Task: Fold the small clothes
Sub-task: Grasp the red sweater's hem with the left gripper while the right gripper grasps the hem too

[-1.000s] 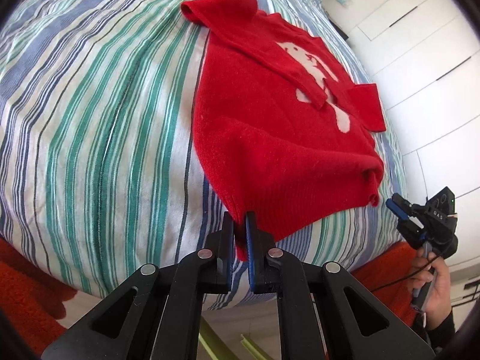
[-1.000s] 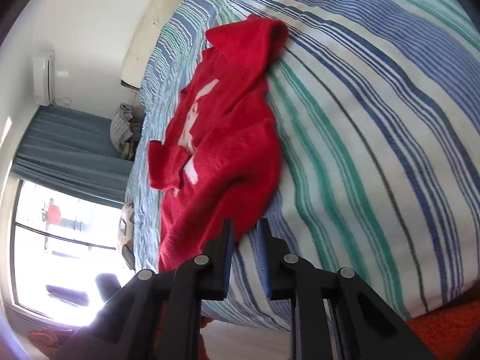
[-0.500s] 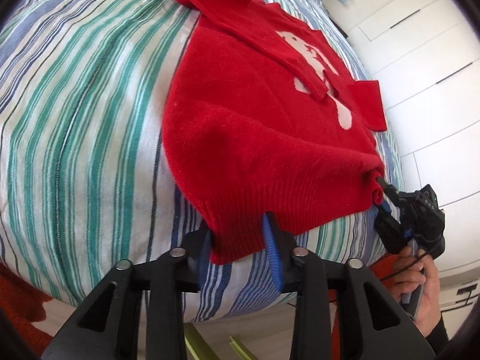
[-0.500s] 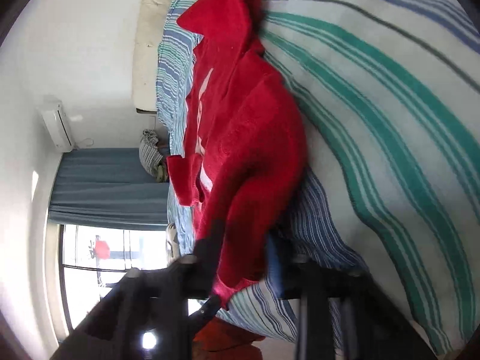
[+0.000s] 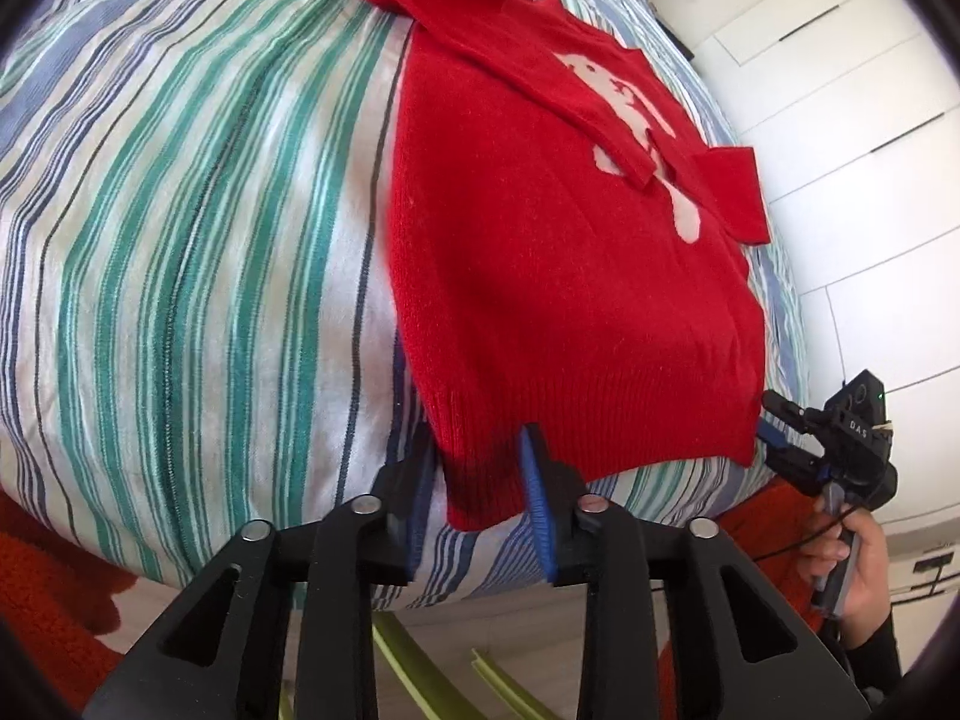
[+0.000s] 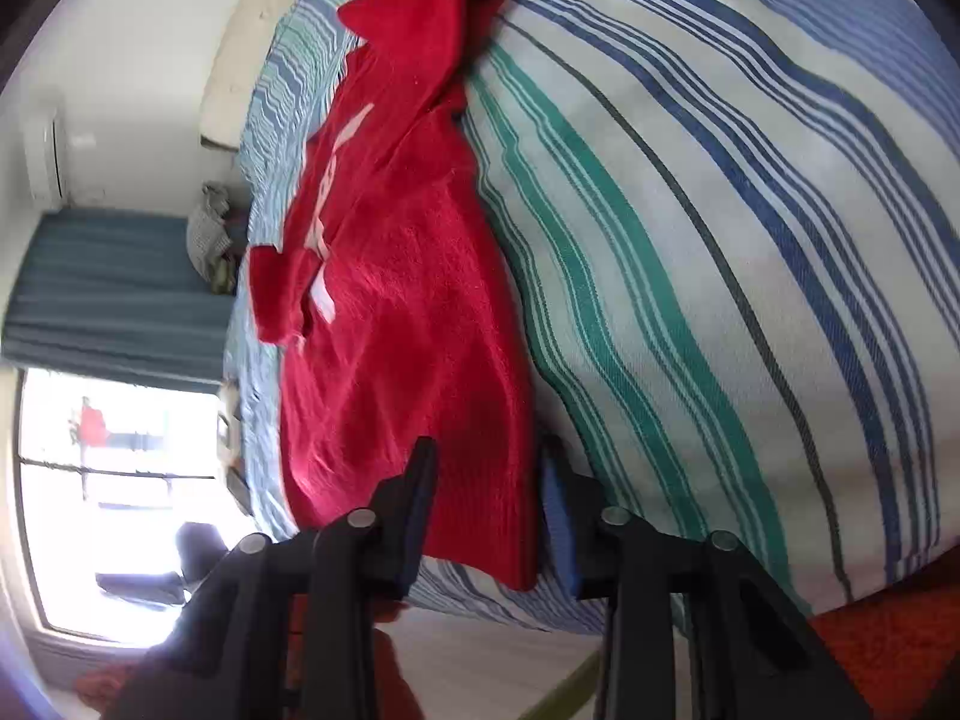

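Observation:
A small red knit sweater (image 5: 558, 276) with a white pattern lies on a striped bed, both sleeves folded onto its front. It also shows in the right wrist view (image 6: 396, 324). My left gripper (image 5: 477, 480) is open, its jaws on either side of the sweater's near left hem corner. My right gripper (image 6: 486, 480) is open, its jaws on either side of the near right hem corner. The right gripper also shows in the left wrist view (image 5: 774, 426) at the hem's right end.
The bed (image 5: 180, 228) has a blue, green and white striped cover. White wardrobe doors (image 5: 870, 120) stand at the right. A window (image 6: 120, 480) and blue curtain (image 6: 108, 288) are at the left of the right wrist view. An orange rug (image 6: 888, 648) lies below the bed edge.
Both grippers have opened from shut and moved in onto the hem corners. The sweater's hem has been pulled toward the bed's near edge.

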